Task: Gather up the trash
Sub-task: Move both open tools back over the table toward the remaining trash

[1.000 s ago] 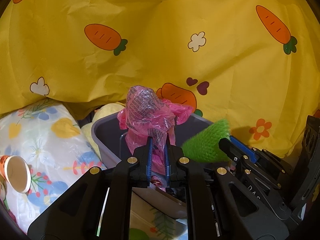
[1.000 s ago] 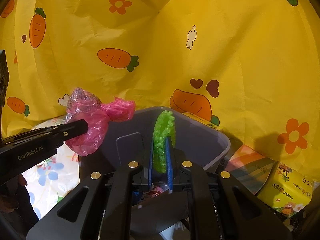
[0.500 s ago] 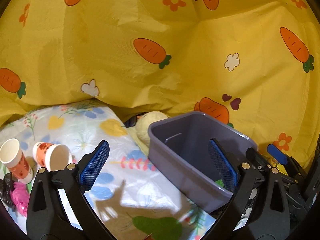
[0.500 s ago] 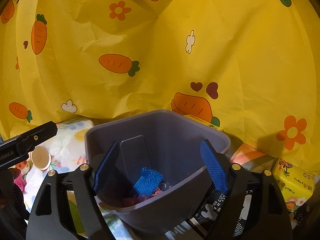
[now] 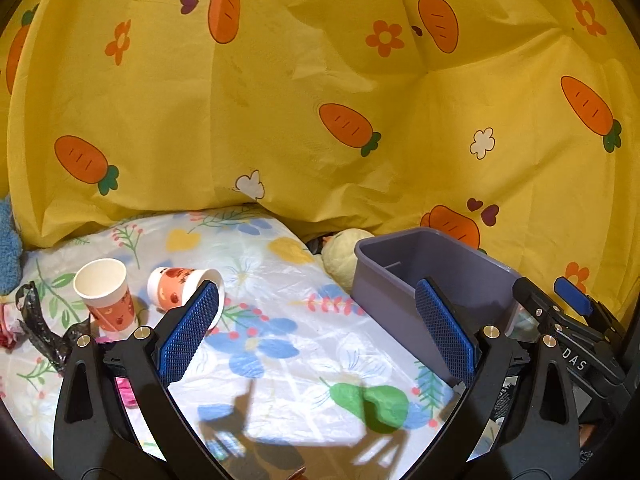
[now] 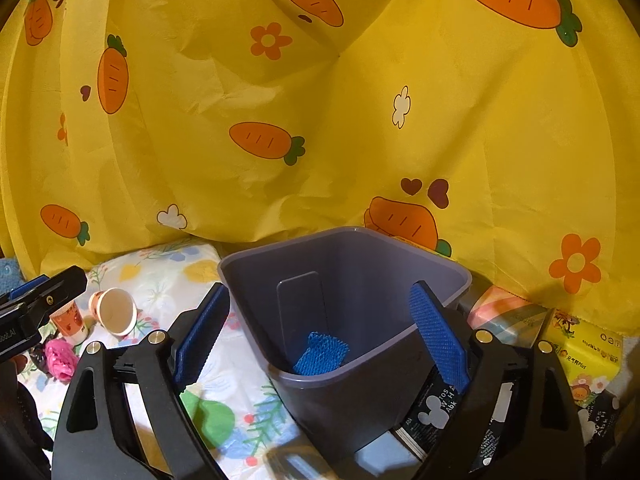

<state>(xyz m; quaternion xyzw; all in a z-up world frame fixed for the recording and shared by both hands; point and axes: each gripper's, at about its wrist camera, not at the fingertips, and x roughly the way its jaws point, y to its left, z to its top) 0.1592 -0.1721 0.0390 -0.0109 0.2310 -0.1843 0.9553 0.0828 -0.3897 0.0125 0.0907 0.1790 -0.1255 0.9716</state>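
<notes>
Both tools have let go since a second ago: the pink bag and green netting they pinched are gone from their fingers, and the left tool (image 5: 316, 328) has swung away from the bin (image 5: 436, 276) toward the cups. It now gapes wide and empty; the right tool (image 6: 320, 336) is just as wide, straddling the bin's near rim (a blue net scrap (image 6: 320, 354) lies at the bottom).

Left of the bin on the floral surface (image 5: 280, 344) stand the remaining pieces: an upright cup (image 5: 105, 294) and, just beside it, a tipped cup (image 5: 180, 284) lying on its side, long axis roughly level, mouth toward the bin. Further left lie a black bag (image 5: 38, 328) and a pink wad (image 6: 60, 354).

Paper cups are light and crush easily, I judge; pinching the rim wall gently should do.
</notes>
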